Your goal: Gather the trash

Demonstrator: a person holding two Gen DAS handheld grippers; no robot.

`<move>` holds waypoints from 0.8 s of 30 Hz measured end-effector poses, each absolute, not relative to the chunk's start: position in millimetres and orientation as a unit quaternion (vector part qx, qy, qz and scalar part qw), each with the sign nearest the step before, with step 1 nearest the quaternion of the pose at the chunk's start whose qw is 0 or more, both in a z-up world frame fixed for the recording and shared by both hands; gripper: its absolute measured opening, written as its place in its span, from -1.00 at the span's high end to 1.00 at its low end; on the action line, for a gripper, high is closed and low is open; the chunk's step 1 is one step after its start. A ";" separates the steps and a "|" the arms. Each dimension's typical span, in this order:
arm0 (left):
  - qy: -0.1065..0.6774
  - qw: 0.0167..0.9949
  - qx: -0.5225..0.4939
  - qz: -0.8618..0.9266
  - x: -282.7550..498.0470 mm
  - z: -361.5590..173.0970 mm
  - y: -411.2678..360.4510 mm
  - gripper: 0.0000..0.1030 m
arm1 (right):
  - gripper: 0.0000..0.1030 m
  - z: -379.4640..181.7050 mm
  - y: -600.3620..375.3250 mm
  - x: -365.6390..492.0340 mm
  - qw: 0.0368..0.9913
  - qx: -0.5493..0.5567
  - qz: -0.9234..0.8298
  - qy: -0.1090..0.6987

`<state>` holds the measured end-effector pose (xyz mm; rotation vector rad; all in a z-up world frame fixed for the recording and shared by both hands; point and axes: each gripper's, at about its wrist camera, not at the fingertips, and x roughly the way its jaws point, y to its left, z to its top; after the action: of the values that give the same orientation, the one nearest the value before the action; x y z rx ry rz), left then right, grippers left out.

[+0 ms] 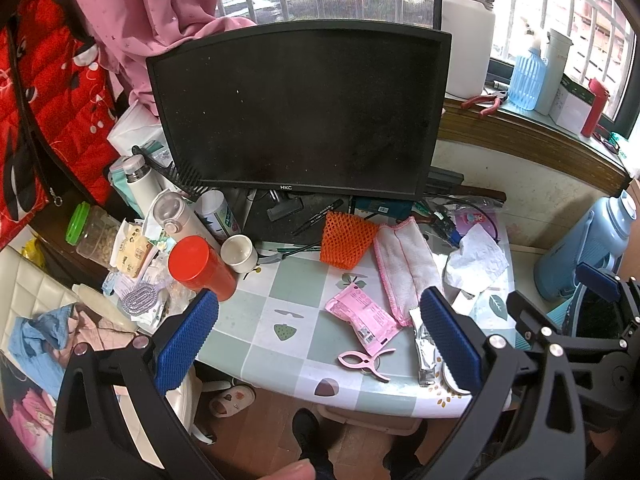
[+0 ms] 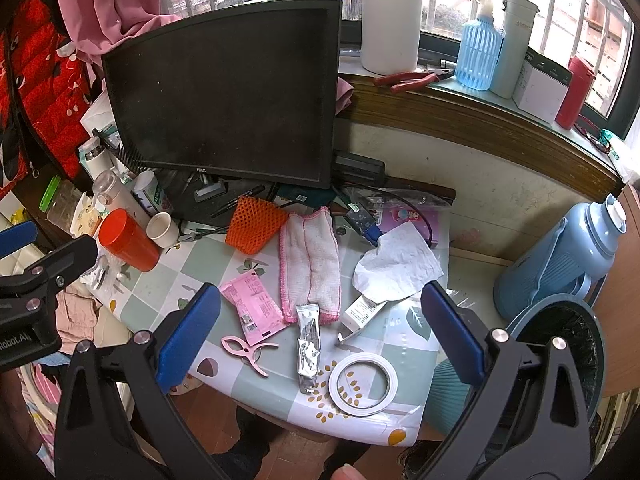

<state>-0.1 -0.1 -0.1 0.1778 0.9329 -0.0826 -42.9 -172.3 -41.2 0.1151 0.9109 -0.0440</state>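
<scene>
**A:** Pink snack wrapper (image 1: 362,315) lies flat on the checked table (image 1: 256,300) in the left wrist view, crinkly foil sachet (image 1: 425,350) beside it. Left tongs (image 1: 318,338) gape wide, holding nothing. Looks like step one, nothing picked yet.

**B:** Right wrist view: right tongs (image 2: 320,334) spread empty too, above that foil sachet (image 2: 308,346). Crumpled tissue (image 2: 396,266) sits just beyond. I'd drop onto the sachet, then swing to the bin (image 2: 560,344).

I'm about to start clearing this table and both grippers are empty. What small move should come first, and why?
Probably lower the right gripper onto the silver wrapper. It lies flat between the open fingers, nearest the table edge, clear of the tape roll and the pink clip, and the bin stands just to its right.
</scene>
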 end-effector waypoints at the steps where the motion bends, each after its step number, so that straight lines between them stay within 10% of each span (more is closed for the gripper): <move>1: 0.449 0.889 0.086 -0.040 0.0 -0.1 -0.2 -0.91 | -0.92 -41.4 -172.3 -42.8 0.896 0.056 -0.021 0.439; 24: 0.450 0.888 0.087 -0.040 -0.1 -0.1 -0.1 -0.91 | -0.92 -43.6 -172.9 -41.3 0.896 0.056 -0.021 0.440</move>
<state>-0.1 -0.1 -0.1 0.1799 0.9345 -0.0827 -41.3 -172.9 -43.6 0.1164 0.9120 -0.0430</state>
